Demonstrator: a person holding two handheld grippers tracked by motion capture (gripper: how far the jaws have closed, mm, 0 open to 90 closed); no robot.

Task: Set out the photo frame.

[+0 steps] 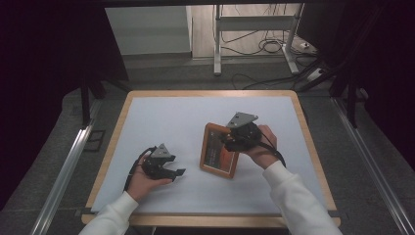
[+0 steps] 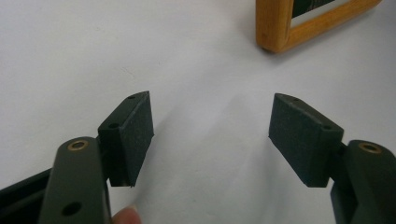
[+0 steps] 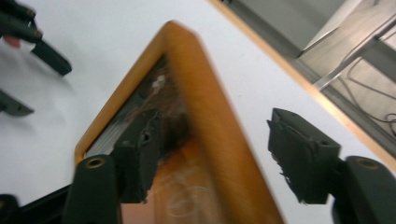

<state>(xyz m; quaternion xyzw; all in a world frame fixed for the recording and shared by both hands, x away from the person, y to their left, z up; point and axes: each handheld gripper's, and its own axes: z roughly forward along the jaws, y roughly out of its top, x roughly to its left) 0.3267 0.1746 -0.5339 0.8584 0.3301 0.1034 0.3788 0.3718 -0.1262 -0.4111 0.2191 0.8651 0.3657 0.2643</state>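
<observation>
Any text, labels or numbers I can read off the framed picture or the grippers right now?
Nothing legible.
Picture frame: rows of small print on the dark and orange picture, too small to read.
Same frame, right gripper view: faint whitish scrawl, too blurred to read.
Left gripper and right gripper: no markings.

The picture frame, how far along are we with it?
Nothing looks finished: the picture frame lies flat on the white table. In hand: the right tool sits open astride the frame's edge, not clamped. The left tool waits open, apart. Gripping and lifting probably remain.
</observation>
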